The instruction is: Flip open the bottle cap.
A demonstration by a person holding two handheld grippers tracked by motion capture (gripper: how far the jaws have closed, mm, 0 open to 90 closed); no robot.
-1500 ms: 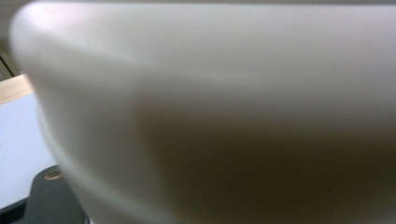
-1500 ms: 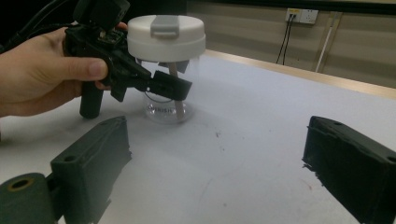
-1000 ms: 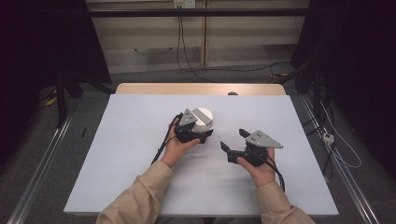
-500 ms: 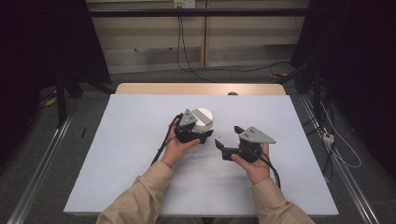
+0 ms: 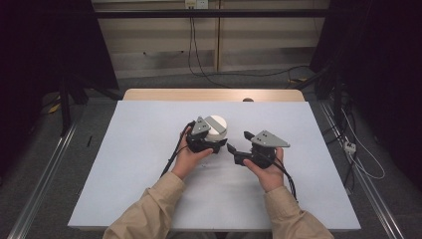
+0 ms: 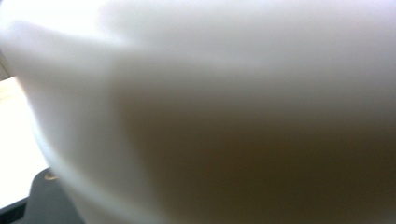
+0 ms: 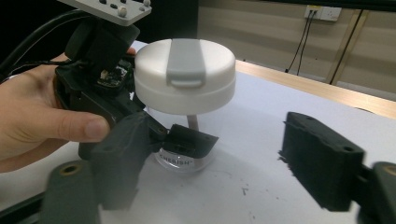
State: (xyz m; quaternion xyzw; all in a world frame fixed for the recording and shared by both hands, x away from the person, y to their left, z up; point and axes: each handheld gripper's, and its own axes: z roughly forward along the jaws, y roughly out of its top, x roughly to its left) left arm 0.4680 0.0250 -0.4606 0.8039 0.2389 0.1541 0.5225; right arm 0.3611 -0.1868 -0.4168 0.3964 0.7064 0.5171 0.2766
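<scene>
From the high view, a person's two forearms in tan sleeves reach in over a table (image 5: 149, 149) with a pale blue-white top. The left hand (image 5: 189, 158) carries the left claw (image 5: 211, 144), which sits pressed against a small jar with a white lid (image 5: 217, 124) standing near the middle of the table; the jar's clear body is mostly hidden behind the claw. The right hand (image 5: 268, 169) carries the right claw (image 5: 235, 152) just beside it, apart from the jar, its jaws pointing toward the left claw and standing apart with nothing between them. In the left gripper view, the jar with a white lid (image 6: 224, 102) is so close that it appears as a blurred white curve, with a dark corner of one jaw at the bottom left; how that claw stands cannot be told from here. In the right gripper view, the jar with a white lid (image 7: 185, 74) stands upright on the table, a grey flip tab across the top of its lid and a clear lower body with faint lettering. The left claw (image 7: 184, 142) is clenched around that clear body below the lid, a thumb of the left hand (image 7: 42, 123) lying along its side. The right claw (image 7: 219, 158) is released, its two black jaws wide apart in the foreground, short of the jar.
</scene>
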